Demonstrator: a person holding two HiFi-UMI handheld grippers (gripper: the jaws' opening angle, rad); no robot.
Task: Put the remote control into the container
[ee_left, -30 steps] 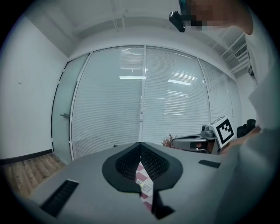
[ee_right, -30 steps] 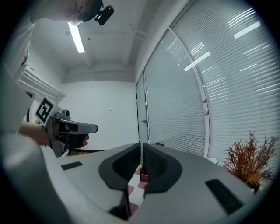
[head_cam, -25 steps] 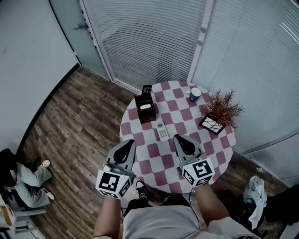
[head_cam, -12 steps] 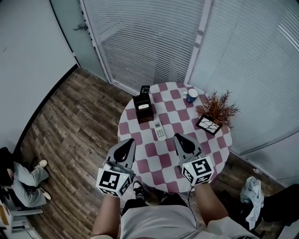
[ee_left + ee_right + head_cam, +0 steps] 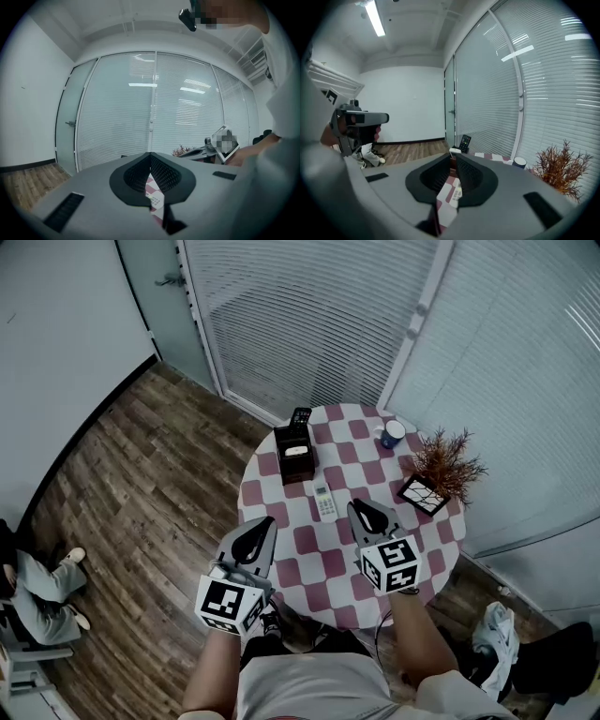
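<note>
Head view reference: locate the slim white rectangular plastic remote control point(image 5: 324, 502) lying flat, keypad up, on the round bench with the pink-and-white checked cloth point(image 5: 323, 568). Find it between the two claws and the dark box-shaped open-topped container point(image 5: 294, 454), apart from all three.

Read its long axis as running away from the operator, far end leaning slightly left toward the container, near end toward the right claw point(image 5: 372, 517). Judge this lay convenient: reach forward with little turning and close across the narrow width.

Confirm claw state in the gripper views. Record the left claw point(image 5: 253, 538) as clenched on nothing, tips together. Record the right claw likewise clenched and empty, with the remote glimpsed only through the slit below its tips. Expect to spread the jaws before any pickup.

Regard the side-by-side hold over the near part of the bench, short of the remote, as a ready posture. Note a white item showing at the container's top and a black remote control point(image 5: 300, 415) propped at its far side; aim for the remaining free space.
</note>
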